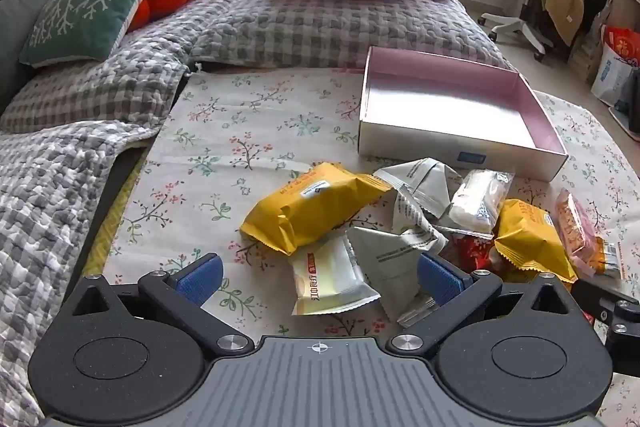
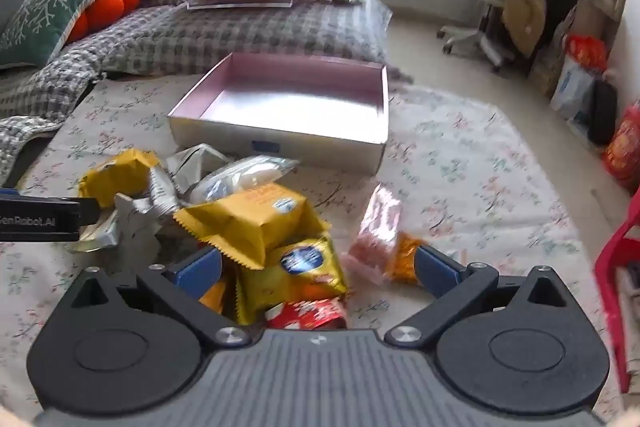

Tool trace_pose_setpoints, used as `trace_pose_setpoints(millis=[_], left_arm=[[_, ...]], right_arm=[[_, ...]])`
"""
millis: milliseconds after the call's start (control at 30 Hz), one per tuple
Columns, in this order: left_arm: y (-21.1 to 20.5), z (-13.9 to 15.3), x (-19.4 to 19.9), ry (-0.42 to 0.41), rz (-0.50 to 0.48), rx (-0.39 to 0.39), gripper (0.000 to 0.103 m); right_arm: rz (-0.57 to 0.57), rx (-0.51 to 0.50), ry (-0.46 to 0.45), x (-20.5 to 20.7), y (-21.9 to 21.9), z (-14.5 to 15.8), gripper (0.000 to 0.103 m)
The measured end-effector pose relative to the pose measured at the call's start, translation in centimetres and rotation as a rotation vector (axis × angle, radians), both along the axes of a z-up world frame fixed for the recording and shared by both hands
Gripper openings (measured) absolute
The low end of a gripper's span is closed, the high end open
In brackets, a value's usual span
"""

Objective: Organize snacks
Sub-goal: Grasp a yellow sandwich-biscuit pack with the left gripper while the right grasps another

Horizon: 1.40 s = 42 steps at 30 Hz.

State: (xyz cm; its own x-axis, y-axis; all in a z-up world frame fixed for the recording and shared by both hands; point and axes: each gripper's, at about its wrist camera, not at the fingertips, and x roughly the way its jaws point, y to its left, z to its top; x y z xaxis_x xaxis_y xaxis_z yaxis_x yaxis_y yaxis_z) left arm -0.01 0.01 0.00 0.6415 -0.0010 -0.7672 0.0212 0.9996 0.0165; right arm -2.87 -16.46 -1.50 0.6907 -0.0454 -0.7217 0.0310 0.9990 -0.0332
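Both grippers, left [image 1: 318, 277] and right [image 2: 316, 267], stand spread, gripping nothing; one yellow packet [image 1: 308, 211] lies diagonally before one shallow box [image 1: 460, 143].

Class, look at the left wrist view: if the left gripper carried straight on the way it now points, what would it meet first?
Probably the white snack packet, which lies between the open fingers of the left gripper, nearest in its line. The big yellow packet lies just beyond. Depth is hard to judge in this fisheye view.
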Motion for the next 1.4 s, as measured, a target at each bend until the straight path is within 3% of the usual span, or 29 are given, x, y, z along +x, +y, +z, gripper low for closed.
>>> trace_pose_setpoints(millis=[133, 333, 567, 767, 967, 1167, 1300, 1400], left_arm=[[0.0, 0.1, -0.1, -0.006, -0.006, 0.006, 0.103], [-0.6, 0.0, 0.7, -0.012, -0.015, 0.016, 0.103], [-1.1, -0.1, 0.7, -0.010, -0.051, 0.038, 0.103], [-1.5, -0.1, 1.5, -0.025, -0.078, 0.036, 0.103], [-2.3, 0.3, 3.0, -0.058, -0.136, 0.145, 0.103], [-2.8, -0.6, 4.8, -0.031, -0.202, 0.113, 0.103], [-1.8, -0.4, 5.3, -0.028, -0.172, 0.085, 0.103], [0.2, 0.6, 6.2, -0.054, -0.099, 0.066, 0.103]], right_arm=[[-0.008, 0.140, 0.059, 0.9, 0.0, -0.2, 0.103], [-0.015, 0.203, 0.089, 0.6, -1.2, -0.2, 0.103], [0.019, 0.198, 0.099, 1.3, -1.1, -0.5, 0.103], [0.028, 0.272, 0.061, 2.0, -1.8, -0.5, 0.103], [0.051, 0.237, 0.083, 3.3, -2.5, -0.1, 0.103], [0.056, 0.205, 0.086, 5.4, -3.1, 0.3, 0.103], [0.109, 0.340, 0.160, 7.0, -2.7, -0.5, 0.102], [0.111, 0.428, 0.210, 8.0, -2.2, -1.2, 0.095]])
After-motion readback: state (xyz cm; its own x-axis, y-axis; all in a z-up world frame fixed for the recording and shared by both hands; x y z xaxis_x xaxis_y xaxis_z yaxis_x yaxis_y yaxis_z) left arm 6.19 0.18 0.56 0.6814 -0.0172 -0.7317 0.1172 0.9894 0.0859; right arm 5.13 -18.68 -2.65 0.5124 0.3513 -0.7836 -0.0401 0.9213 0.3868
